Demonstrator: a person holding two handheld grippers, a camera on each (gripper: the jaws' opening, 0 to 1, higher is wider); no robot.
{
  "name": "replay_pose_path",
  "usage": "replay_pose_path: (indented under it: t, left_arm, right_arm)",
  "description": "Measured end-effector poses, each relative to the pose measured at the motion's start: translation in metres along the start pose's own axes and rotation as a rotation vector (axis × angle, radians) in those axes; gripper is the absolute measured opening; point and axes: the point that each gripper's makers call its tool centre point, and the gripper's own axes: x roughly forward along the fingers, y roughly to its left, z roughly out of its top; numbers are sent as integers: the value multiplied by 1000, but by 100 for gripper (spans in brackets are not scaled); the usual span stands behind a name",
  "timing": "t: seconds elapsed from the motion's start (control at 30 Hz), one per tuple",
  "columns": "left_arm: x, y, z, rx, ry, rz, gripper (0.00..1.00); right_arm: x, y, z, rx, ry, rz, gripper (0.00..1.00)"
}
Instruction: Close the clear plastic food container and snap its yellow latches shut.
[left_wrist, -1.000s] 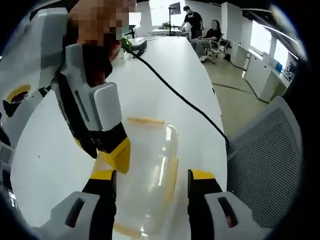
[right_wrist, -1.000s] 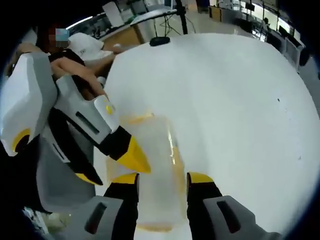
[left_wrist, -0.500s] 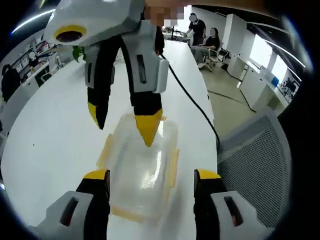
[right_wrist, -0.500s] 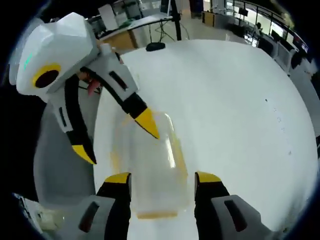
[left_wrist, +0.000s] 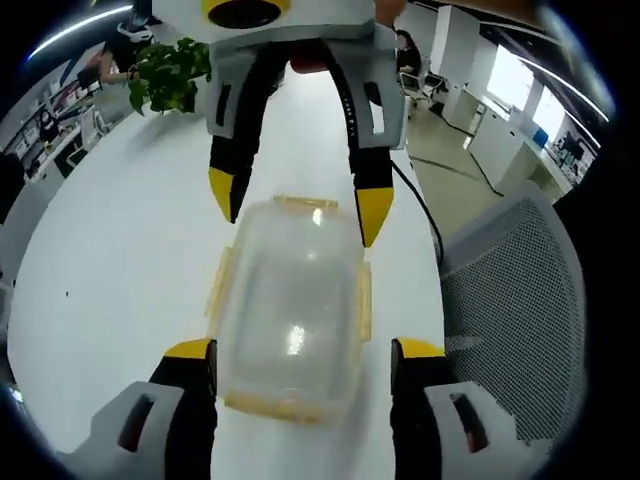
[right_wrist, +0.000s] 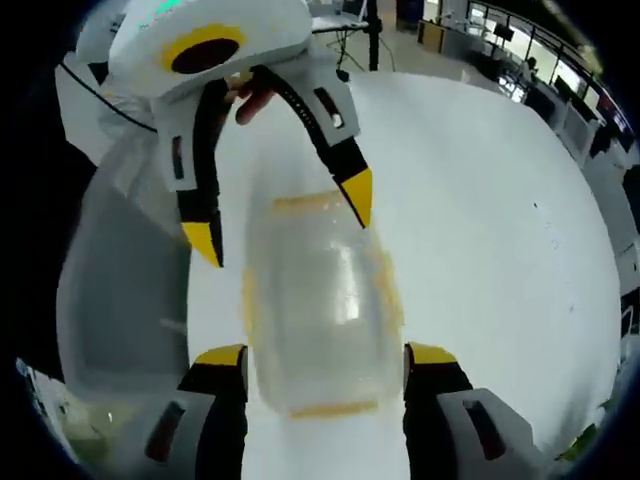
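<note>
**Clear container bracketed end to end by two spread grippers**

Lying flat on white table (left_wrist: 90, 260): clear plastic food container (left_wrist: 290, 310), lid seated on top, yellow latches (left_wrist: 216, 287) along its long sides and at both ends; whether snapped down, cannot tell.

In left gripper view: left gripper (left_wrist: 300, 352) spread wide at the near end, yellow-tipped fingers (left_wrist: 190, 352) flanking the corners of the container, nothing clamped; contact with the plastic not clear. Opposite, right gripper (left_wrist: 298, 205) reaching in from the top, jaws equally wide, straddling the far end, tips just beside the container's far corners, nothing gripped.

In right gripper view: same arrangement mirrored, container (right_wrist: 320, 300) somewhat blurred, right gripper (right_wrist: 328, 355) open at the near end, left gripper (right_wrist: 280, 215) open around the far end.

Also in left gripper view: black cable (left_wrist: 425, 215) trailing over the table edge, grey mesh chair (left_wrist: 510, 300) just beside the table, potted plant (left_wrist: 170, 75) farther back.
</note>
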Motion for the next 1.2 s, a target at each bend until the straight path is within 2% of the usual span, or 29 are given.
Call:
replay_pose_path:
  t: [0.13, 0.27, 0.4, 0.5, 0.73, 0.83, 0.93, 1.2]
  left_arm:
    - [0, 1, -1, 10, 27, 1, 71]
    - [-2, 9, -6, 94, 79, 45, 74]
    - [6, 12, -13, 104, 113, 32, 76]
    - [10, 13, -14, 123, 132, 32, 79]
    - [21, 10, -15, 168, 174, 21, 80]
    - [24, 9, -15, 175, 181, 20, 82]
    - [27, 11, -15, 184, 186, 27, 79]
    - [34, 10, -18, 197, 206, 58, 81]
  right_arm:
    - [2, 3, 0, -52, 4, -7, 68]
    - [7, 5, -2, -91, 12, -21, 73]
    - [14, 3, -3, -109, 18, -33, 74]
    - [18, 3, -8, -141, 47, -49, 76]
    - [22, 2, -14, -139, 66, -50, 77]
    - [24, -1, -19, -133, 97, -67, 76]
    - [28, -2, -22, -134, 103, -70, 74]
    - [30, -1, -23, -114, 128, -99, 73]
